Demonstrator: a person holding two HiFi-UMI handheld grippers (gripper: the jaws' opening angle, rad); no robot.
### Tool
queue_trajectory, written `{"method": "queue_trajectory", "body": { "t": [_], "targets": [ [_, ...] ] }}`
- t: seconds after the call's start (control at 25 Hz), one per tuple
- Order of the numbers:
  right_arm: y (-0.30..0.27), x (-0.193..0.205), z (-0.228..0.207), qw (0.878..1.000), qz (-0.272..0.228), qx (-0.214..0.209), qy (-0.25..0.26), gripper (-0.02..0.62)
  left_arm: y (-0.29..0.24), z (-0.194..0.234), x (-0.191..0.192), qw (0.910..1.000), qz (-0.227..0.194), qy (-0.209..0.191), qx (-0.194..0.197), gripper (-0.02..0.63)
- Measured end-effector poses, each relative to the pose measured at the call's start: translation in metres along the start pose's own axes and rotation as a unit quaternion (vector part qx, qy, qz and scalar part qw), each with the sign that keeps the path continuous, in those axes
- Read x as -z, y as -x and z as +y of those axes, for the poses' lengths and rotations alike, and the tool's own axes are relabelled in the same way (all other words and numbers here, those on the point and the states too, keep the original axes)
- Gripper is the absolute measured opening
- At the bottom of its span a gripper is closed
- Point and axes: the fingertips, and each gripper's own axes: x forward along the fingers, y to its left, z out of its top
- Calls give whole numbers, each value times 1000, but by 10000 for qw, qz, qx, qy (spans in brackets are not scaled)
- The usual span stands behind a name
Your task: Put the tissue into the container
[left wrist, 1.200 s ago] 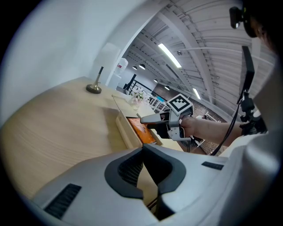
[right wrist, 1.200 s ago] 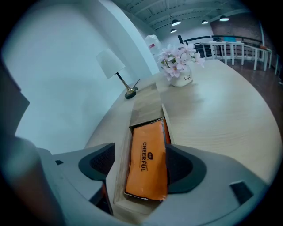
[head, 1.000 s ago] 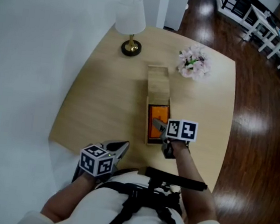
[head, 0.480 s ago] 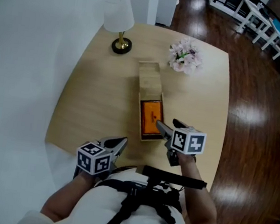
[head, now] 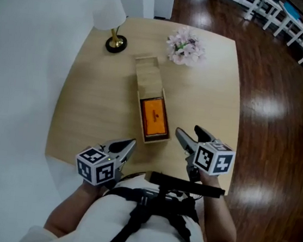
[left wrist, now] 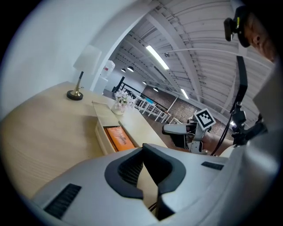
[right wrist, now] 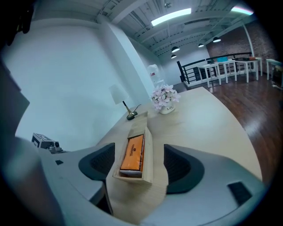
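An orange tissue pack (head: 154, 117) lies flat inside the open near end of a long wooden box (head: 148, 74) in the middle of the table; a wooden lid covers the box's far half. My right gripper (head: 188, 132) is open and empty, just right of the box's near end and clear of it. In the right gripper view the box (right wrist: 148, 145) and the tissue pack (right wrist: 133, 153) lie ahead between the spread jaws of the right gripper (right wrist: 139, 164). My left gripper (head: 128, 143) is shut on nothing near the table's front edge, left of the box. The left gripper view shows its tips (left wrist: 143, 152) touching.
A white lamp (head: 110, 17) with a brass foot stands at the table's (head: 88, 104) far left. A pot of pale pink flowers (head: 183, 46) stands at the far middle. A white wall runs along the left, and dark wood floor (head: 272, 116) lies to the right.
My right gripper has drawn back from over the box's near end, toward me and to the right. The tissue pack stays in the box. The left gripper has barely moved.
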Motion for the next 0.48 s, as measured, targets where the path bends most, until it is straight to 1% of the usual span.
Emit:
{"method": "queue_trajectory", "body": {
  "t": [0.16, 0.28, 0.36, 0.48],
  "targets": [
    [21, 8, -15, 9992, -194, 99, -328, 356, -5, -11, -4, 9996, 35, -277, 94, 0],
    [33, 16, -26, 9984, -258, 150, -472, 356, -8, -19, -8, 9988, 121, -407, 253, 0],
    [40, 19, -30, 9986, -282, 195, -407, 356, -9, -24, -10, 9983, 154, -438, 351, 0],
    [47, 23, -30, 9988, -320, 241, -277, 356, -12, -29, -10, 9982, 187, -355, 437, 0]
  ]
}}
